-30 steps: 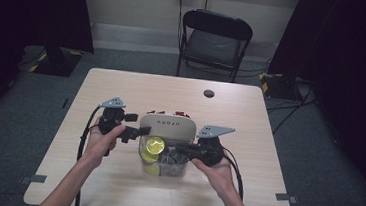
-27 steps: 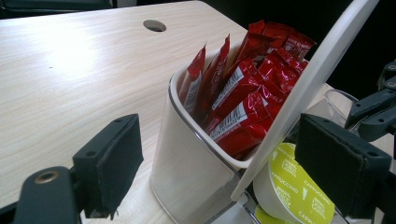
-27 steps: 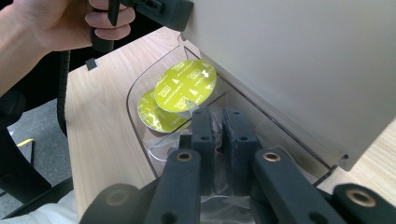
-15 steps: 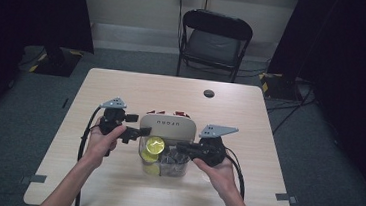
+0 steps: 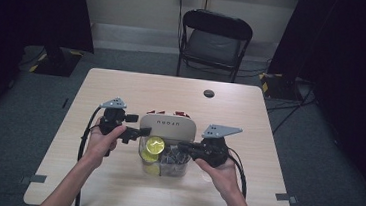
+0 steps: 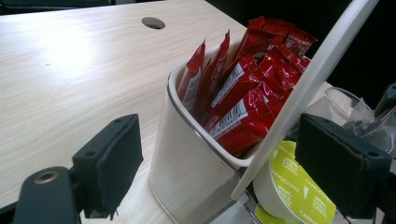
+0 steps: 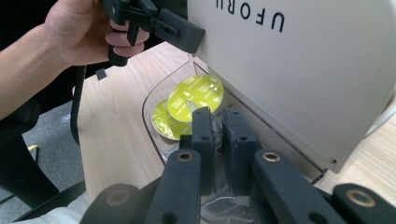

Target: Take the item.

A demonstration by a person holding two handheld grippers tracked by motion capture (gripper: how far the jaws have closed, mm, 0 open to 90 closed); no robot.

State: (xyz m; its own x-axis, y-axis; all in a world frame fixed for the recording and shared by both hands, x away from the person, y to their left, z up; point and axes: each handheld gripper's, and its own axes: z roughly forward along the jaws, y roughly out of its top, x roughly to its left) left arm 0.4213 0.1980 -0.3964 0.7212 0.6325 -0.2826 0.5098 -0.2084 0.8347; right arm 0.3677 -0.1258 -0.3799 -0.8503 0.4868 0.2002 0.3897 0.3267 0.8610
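Now left gripper (image 5: 133,133) jaws wide astride the white lid (image 6: 299,100), right gripper (image 7: 218,135) jaws nearly closed.

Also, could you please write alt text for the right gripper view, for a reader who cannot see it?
The right gripper, jaws nearly shut on a clear packet, reaches into a clear bin holding two green coffee capsules. A raised white lid printed UFORU stands above, and the person's other hand holds the left gripper beside it.
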